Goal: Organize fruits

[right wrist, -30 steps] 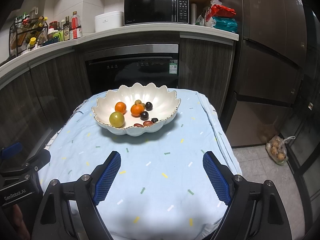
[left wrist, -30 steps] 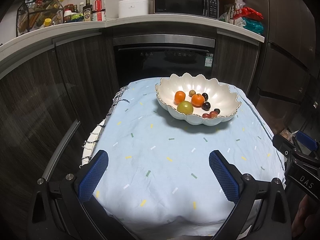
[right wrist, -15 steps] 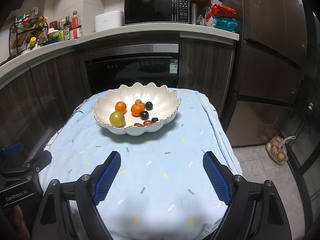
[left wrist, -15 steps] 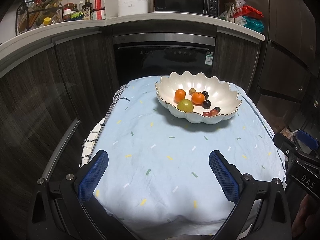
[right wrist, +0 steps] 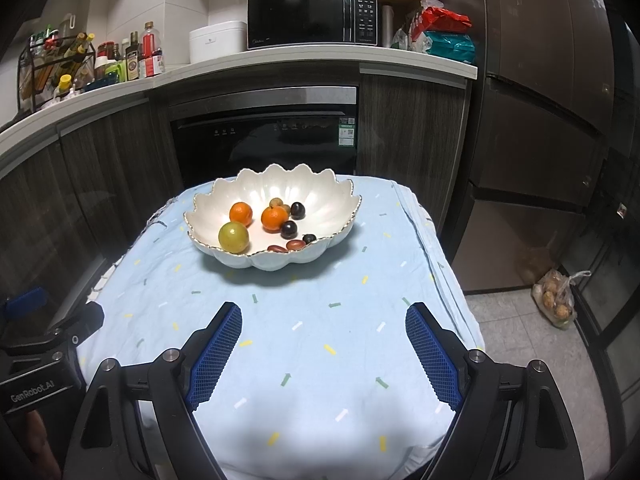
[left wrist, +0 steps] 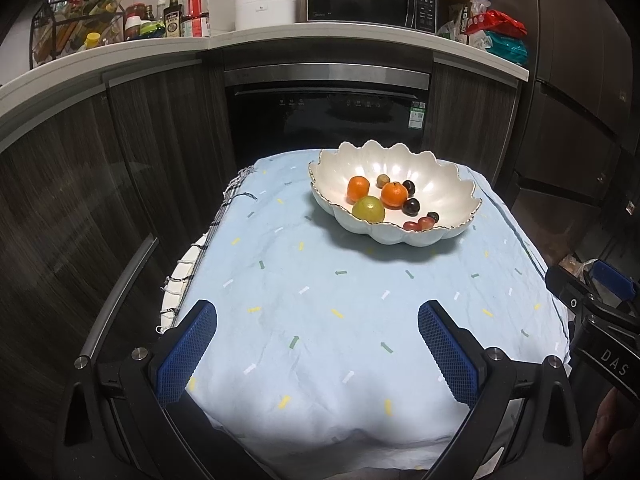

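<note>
**Fruit Gathered in Bowl, Both Grippers Wide and Empty**

While the left gripper [left wrist: 318, 354] and the right gripper [right wrist: 324, 354] are held above the near end of the cloth [left wrist: 320, 300], both are seen spread wide with nothing between the blue pads. The fruit is found ahead of both, well beyond the fingertips, inside the scalloped bowl [right wrist: 320, 196]: ahead and to the right of the left gripper, ahead and slightly to the left of the right one.

Two oranges [right wrist: 241, 214] and a green fruit [right wrist: 233, 237] are judged firm and light, with rounded skins that may roll or slip; each is best taken across its widest part, from above. The dark plums [right wrist: 288, 229] and the small reddish fruits [right wrist: 295, 244] against the near wall are judged softer and easily bruised, so a gentle squeeze would be called for. The bowl appears to be glazed ceramic, and a knock on its raised, pointed rim is to be avoided.

Open cloth lies between the pads and the bowl, so a straight approach is left free. The cloth's edges fall away close outside each gripper, and dark cabinets [left wrist: 80, 200] stand beyond on the left gripper's outer side. The two grippers are held side by side, so crossing paths over the bowl should be avoided.
</note>
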### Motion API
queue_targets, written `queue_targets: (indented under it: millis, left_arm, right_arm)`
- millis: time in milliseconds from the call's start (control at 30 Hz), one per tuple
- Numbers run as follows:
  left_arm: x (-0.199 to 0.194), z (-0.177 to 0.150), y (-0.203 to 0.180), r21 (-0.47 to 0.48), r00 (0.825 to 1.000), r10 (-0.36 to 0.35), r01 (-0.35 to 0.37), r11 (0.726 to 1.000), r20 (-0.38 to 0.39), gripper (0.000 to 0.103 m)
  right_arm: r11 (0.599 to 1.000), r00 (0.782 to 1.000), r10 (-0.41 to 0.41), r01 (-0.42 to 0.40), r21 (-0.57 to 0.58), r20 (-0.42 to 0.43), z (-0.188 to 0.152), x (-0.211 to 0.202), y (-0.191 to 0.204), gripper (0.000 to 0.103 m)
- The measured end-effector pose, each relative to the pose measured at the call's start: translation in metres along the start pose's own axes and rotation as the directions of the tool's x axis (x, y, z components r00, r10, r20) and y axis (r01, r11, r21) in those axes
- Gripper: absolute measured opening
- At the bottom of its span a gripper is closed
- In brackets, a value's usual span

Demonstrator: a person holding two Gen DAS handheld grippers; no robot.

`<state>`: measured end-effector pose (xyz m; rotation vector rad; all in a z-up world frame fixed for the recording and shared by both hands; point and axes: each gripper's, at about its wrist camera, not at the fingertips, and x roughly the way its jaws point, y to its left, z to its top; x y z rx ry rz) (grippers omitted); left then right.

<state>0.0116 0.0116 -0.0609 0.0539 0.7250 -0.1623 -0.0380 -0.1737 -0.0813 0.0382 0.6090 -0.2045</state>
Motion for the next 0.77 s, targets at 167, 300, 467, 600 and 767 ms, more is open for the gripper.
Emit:
queue_targets:
  millis: [167, 300, 467, 600, 767]
  left_arm:
    - [-0.0001, -0.0001, -0.0001, 0.001, 1.000, 0.002, -0.002, 1.000, 0.001, 0.103]
    - [0.0004, -0.0003, 0.0001, 0.005, 1.000, 0.005, -0.005, 1.000, 0.002, 0.103]
    - [0.0016, 0.0000, 0.0002, 0.002, 1.000, -0.004, 0.004, 1.000, -0.006, 0.103]
    - [0.0018, 0.0000, -0.0007, 0.003, 1.000, -0.003, 0.003, 1.000, -0.004, 0.103]
    - [0.0011, -0.0002, -0.0011, 0.004, 1.000, 0.010, -0.010, 1.000, 0.011, 0.103]
  right_arm:
    - [1.000, 1.000, 0.000, 0.000, 0.000, -0.001, 0.0002, 0.0001, 0.0000, 0.085]
    - [1.000, 1.000, 0.000, 0.000, 0.000, 0.000, 0.0004, 0.0000, -0.0002, 0.085]
    - [1.000, 1.000, 0.001, -0.001, 0.001, -0.003, -0.0001, 0.0006, -0.0002, 0.085]
    - [1.000, 1.000, 0.000, 0.000, 0.004, -0.003, -0.0023, 0.0011, -0.0002, 0.085]
    - [1.000, 1.000, 0.001, -0.001, 0.004, -0.003, -0.0025, 0.0015, -0.0009, 0.085]
